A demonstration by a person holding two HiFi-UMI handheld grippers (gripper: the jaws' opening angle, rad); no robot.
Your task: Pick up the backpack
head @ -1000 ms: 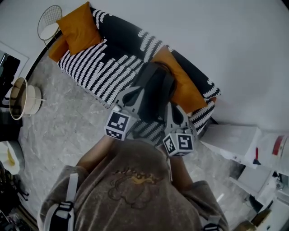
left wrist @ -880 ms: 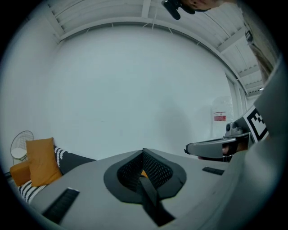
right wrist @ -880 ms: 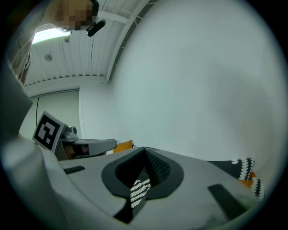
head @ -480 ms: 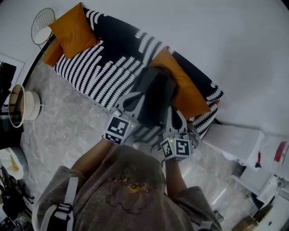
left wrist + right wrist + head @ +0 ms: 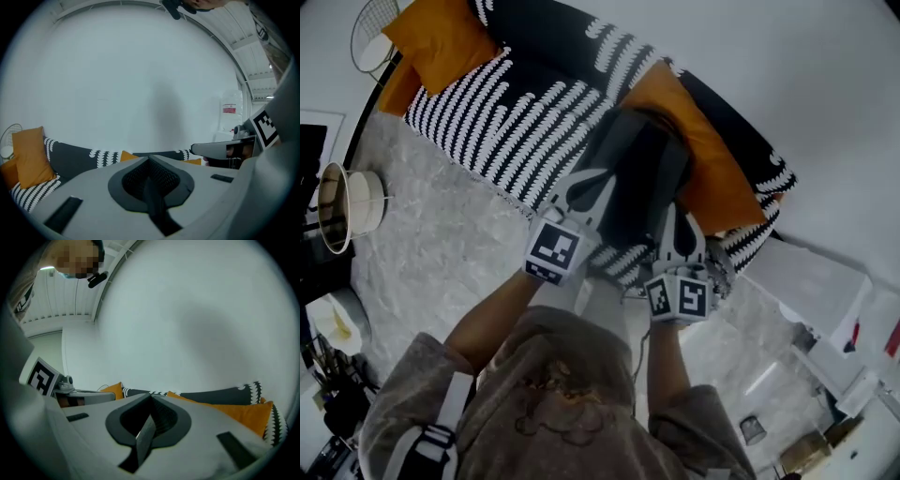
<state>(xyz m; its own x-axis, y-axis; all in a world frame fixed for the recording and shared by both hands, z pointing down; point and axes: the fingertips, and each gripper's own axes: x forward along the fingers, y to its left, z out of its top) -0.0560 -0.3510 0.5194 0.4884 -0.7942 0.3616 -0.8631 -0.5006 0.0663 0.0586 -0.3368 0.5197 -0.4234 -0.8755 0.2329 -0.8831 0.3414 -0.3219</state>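
Observation:
A dark grey backpack [image 5: 637, 173] hangs or leans in front of the striped sofa [image 5: 516, 122], between my two grippers. I cannot tell whether it rests on the seat. My left gripper [image 5: 591, 183] is at its left side and my right gripper [image 5: 670, 223] at its right. In the left gripper view the jaws [image 5: 149, 161] are shut on a dark strap [image 5: 157, 206] that runs back toward the camera. In the right gripper view the jaws [image 5: 151, 399] are shut on a grey strap [image 5: 143, 439].
An orange cushion [image 5: 712, 178] lies behind the backpack and another one [image 5: 441, 37] at the sofa's far end. A round basket [image 5: 342, 206] stands on the marble floor at the left. White boxes [image 5: 816, 291] sit at the right.
Both grippers have sunk toward the sofa with the backpack between them. The jaws stay shut.

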